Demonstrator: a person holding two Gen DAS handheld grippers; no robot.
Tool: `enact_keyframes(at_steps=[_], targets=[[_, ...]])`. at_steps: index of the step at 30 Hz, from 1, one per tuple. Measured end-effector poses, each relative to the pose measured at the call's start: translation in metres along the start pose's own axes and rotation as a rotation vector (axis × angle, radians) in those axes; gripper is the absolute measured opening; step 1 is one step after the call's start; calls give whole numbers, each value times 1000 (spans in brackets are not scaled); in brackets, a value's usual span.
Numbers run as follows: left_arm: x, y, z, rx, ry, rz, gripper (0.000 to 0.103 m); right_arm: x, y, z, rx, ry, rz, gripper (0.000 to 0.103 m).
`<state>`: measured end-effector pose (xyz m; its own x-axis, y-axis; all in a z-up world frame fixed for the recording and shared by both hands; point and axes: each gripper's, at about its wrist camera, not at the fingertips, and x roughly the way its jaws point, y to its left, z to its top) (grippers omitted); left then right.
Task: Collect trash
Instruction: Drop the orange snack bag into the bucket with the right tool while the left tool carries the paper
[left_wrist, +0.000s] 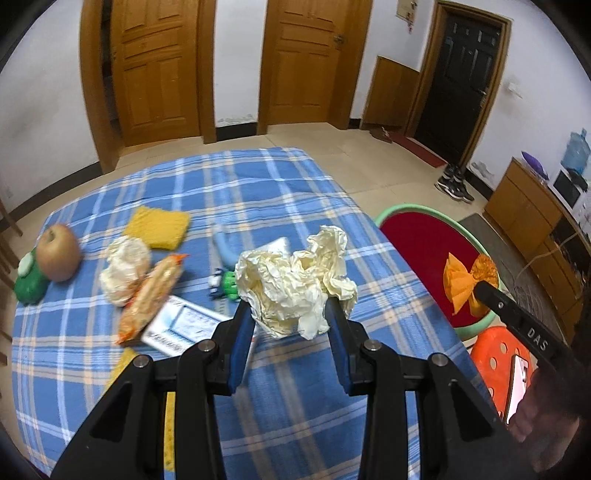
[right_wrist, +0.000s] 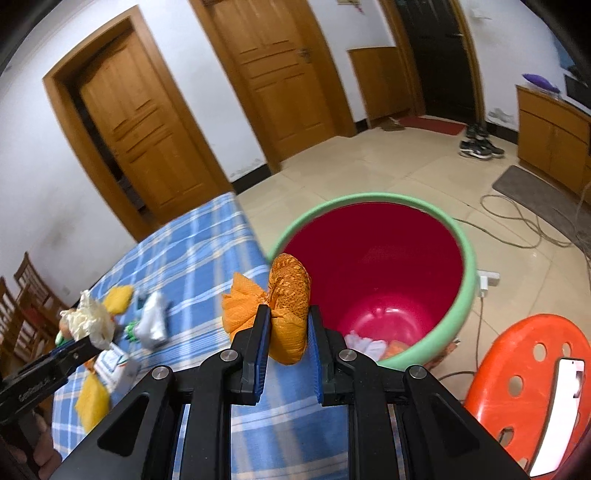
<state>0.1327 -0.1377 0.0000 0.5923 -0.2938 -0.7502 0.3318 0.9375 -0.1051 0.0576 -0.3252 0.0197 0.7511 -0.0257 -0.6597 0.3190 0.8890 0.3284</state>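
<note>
— What's each tool pinching?
— The left tool (left_wrist: 290, 317) clamps a crumpled cream paper wad (left_wrist: 295, 277) above the blue-checked tabletop (left_wrist: 258, 192); the right tool (right_wrist: 286, 328) squeezes a scrunched orange napkin (right_wrist: 280, 306) just beside the green-rimmed red bucket (right_wrist: 461, 295).

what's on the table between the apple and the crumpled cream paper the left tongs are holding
In the left wrist view, between the apple and the cream paper lie a white crumpled wad, an orange snack packet and a small green toy.
</note>
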Motion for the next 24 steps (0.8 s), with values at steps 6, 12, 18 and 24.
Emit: enact_keyframes(at_steps=[6, 12, 18, 24], targets=[[14, -22, 6, 44, 19, -21, 39, 9, -24, 7, 44, 7, -37, 22], [26, -42, 12, 83, 33, -38, 39, 17, -42, 12, 78, 8, -71, 30], [38, -63, 15, 127, 45, -56, 39, 18, -52, 14, 99, 8, -69, 30], [50, -91, 19, 181, 54, -85, 39, 16, -63, 13, 125, 6, -68, 30]])
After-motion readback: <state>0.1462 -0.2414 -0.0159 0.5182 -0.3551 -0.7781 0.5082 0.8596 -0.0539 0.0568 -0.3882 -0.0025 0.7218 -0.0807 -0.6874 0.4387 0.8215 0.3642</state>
